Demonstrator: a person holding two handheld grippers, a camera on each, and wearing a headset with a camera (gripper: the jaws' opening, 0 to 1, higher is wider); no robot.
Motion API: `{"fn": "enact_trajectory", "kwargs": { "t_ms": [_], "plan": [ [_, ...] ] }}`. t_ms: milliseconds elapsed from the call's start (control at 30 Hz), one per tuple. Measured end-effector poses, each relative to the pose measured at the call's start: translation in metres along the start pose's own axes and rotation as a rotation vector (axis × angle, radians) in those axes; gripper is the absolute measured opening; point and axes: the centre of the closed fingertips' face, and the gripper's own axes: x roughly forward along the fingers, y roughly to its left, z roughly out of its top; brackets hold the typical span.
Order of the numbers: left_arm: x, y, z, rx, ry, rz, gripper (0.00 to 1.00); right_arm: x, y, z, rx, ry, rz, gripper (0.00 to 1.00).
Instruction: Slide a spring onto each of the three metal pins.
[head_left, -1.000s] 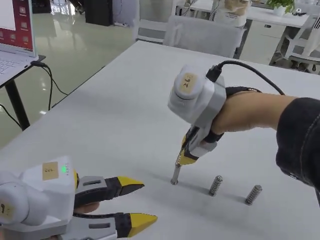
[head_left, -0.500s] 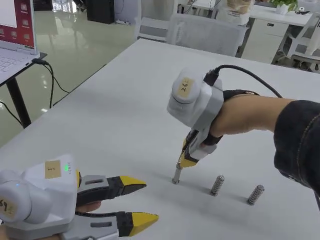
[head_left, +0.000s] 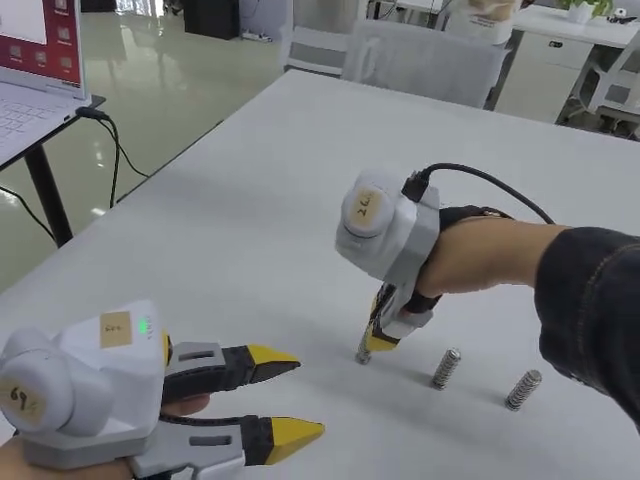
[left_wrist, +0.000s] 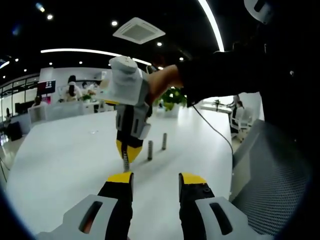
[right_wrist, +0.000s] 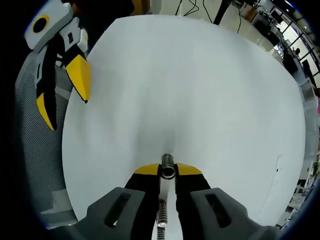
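Two pins (head_left: 446, 368) sprung; right gripper (head_left: 378, 343) grips last spring (right_wrist: 168, 165) over third pin (head_left: 362, 355). Next: seat, release. Left gripper (head_left: 297, 396) wide.

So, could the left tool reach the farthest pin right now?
Probably not directly: the right tool, holding a spring on the nearest pin, sits between the open left tool and the farthest pin.

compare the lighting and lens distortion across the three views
head view: soft even light, faint shadows on the white table; left gripper view: fisheye bends the ceiling light strips, dark sleeve underexposed; right gripper view: table nearly washed out, spring in the right hand-held gripper sharp
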Motion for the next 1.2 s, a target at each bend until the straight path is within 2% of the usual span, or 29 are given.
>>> {"fn": "enact_trajectory", "kwargs": {
  "t_ms": [367, 833, 1033, 1200],
  "plan": [
    [0.001, 0.001, -0.002, -0.002, 0.004, -0.006, 0.30, 0.004, 0.013, 0.003, 0.003, 0.008, 0.027, 0.08],
    [0.003, 0.002, -0.001, 0.000, 0.005, -0.009, 0.30, 0.008, 0.015, 0.007, -0.011, 0.018, 0.026, 0.09],
    [0.002, 0.003, -0.002, -0.004, 0.006, -0.007, 0.31, 0.012, 0.018, 0.003, -0.014, 0.022, 0.035, 0.13],
    [0.003, 0.004, -0.002, -0.004, 0.007, -0.006, 0.31, 0.008, 0.014, 0.003, -0.006, 0.002, 0.027, 0.18]
  ]
}}
